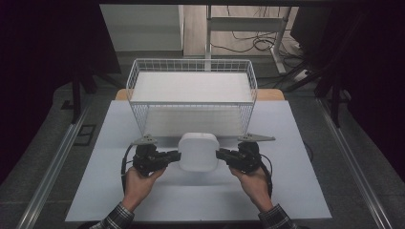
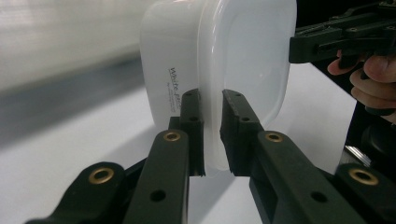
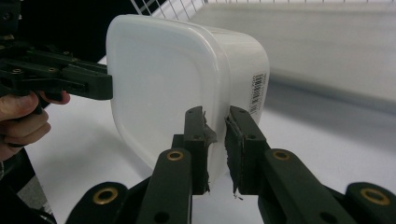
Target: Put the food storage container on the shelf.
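A white plastic container (image 1: pixel 198 151) with rounded corners and a lid hangs just above the white table, held from both sides. My left gripper (image 1: pixel 177 156) is shut on the rim at its left edge, and in the left gripper view the container (image 2: pixel 219 60) has its rim pinched between the pads of my left gripper (image 2: pixel 212 135). My right gripper (image 1: pixel 218 154) is shut on the opposite rim; in the right gripper view the container (image 3: pixel 182 79), with a barcode label on its side, is clamped by my right gripper (image 3: pixel 215 149).
A white wire basket (image 1: pixel 191 95) stands directly behind the container, open at the top. The white table board (image 1: pixel 119 200) stretches to both sides and toward the person. Dark floor, metal rails and cables lie beyond the table edges.
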{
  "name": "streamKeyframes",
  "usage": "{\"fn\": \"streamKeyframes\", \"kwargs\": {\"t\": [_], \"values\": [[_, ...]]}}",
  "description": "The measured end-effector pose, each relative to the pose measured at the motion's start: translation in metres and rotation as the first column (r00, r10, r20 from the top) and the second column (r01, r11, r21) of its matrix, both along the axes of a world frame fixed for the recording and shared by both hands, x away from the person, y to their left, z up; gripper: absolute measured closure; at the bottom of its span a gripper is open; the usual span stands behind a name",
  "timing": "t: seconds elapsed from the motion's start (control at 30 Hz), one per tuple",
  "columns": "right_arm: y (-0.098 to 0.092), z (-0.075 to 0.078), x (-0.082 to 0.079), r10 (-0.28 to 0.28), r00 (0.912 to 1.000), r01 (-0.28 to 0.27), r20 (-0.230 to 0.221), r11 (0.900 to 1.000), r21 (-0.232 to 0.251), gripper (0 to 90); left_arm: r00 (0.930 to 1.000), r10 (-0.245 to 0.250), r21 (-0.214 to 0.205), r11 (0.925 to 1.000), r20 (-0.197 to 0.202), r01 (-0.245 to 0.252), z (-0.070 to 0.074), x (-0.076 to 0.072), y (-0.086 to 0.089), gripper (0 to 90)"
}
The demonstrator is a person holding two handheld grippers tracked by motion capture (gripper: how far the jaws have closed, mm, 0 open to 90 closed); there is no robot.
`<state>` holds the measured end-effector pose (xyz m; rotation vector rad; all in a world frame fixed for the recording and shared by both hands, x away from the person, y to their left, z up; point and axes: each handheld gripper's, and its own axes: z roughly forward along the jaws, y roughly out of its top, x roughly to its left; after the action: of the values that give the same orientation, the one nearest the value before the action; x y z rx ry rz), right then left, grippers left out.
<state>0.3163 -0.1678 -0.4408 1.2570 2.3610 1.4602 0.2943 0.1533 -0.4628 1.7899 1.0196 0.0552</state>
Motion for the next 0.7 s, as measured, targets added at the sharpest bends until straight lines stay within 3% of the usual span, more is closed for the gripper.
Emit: {"fn": "streamKeyframes", "kwargs": {"t": [0.7], "values": [[0.015,0.078,0.033,0.012,0.9944,-0.015,0.105,0.9996,0.026,78.6,0.9950,0.036,-0.010,0.9993,0.093,-0.036,0.078,0.028,0.013,80.1]]}}
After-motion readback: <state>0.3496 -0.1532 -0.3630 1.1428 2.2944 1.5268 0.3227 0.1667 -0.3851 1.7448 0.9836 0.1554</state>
